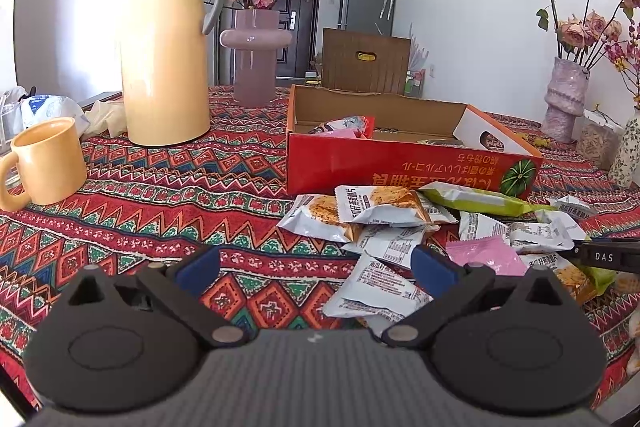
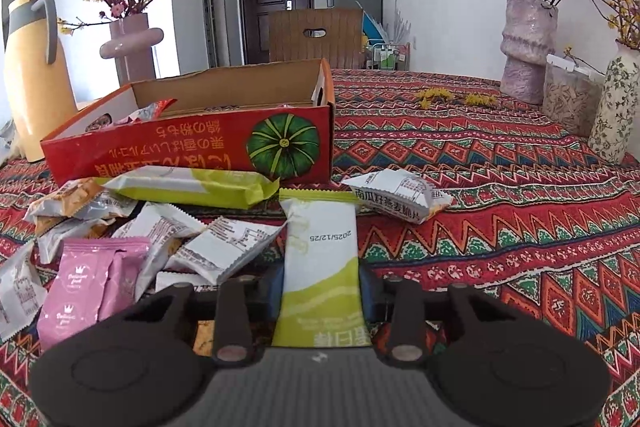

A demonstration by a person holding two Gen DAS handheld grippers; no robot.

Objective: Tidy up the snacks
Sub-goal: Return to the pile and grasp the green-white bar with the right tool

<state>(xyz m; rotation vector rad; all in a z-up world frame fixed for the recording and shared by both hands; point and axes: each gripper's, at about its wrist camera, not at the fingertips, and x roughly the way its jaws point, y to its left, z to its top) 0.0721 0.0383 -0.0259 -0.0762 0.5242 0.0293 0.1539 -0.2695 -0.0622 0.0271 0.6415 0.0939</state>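
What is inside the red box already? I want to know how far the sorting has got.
Inside the red box, a pink and red packet shows near one end. The front wall hides the bottom, so the count is unclear.

A heap of sealed snack packets (image 2: 168, 239) (white, pink, lime-green) fills my frame's lower left; behind it, centre-left, the open red carton (image 2: 192, 143) already holds a few.

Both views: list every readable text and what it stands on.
"2025/12/25": upside down on the green-white packet between the right hand-held gripper pads.
"南瓜籽燕麦脆片": white packet.
"DAS": black bar at the right edge of the left view.
Red box: inverted yellow print, not surely readable.
Pink packet: script too small.
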